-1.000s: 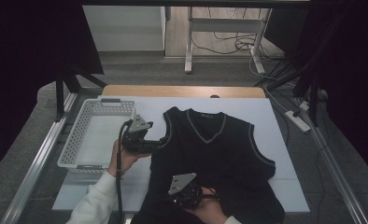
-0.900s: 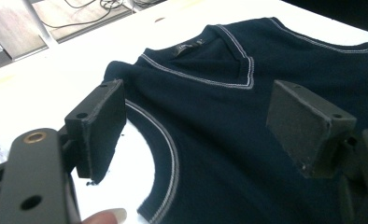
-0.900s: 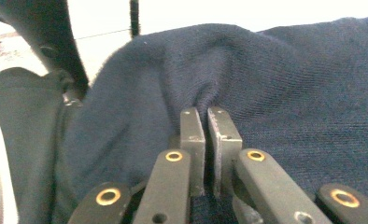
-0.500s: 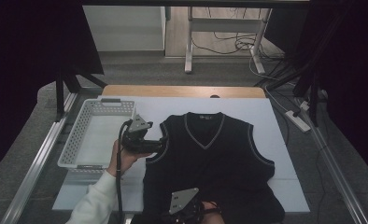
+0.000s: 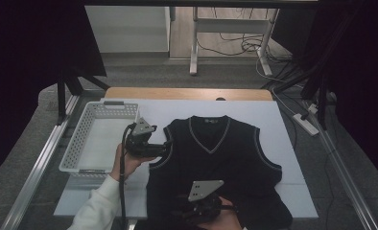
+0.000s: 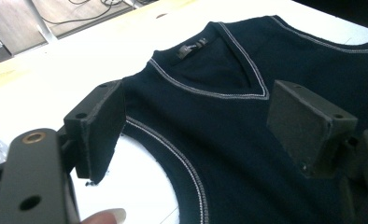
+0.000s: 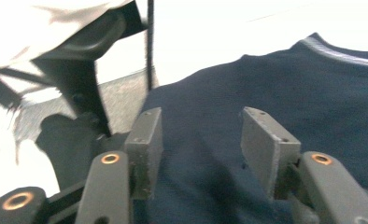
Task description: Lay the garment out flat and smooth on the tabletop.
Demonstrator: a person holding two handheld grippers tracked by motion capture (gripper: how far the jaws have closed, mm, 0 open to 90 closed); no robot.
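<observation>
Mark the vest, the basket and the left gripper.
vest (image 5: 216, 163): high view, middle of the chest.
basket (image 5: 74, 151): high view, left wall.
left gripper (image 6: 191, 126): left gripper view, midway between its fingertips.

Left gripper (image 5: 165, 145) sits at the vest's (image 5: 216, 172) left armhole; the white basket (image 5: 98, 139) stands close on its outer side and blocks a sideways pass there. Ahead of it, bare white tabletop (image 5: 254, 108) runs open past the collar. Right gripper (image 7: 198, 135) hangs over the hem, jaws just opened, cloth beneath and nothing between them. Beyond its right, a bare strip of table lies free.
</observation>
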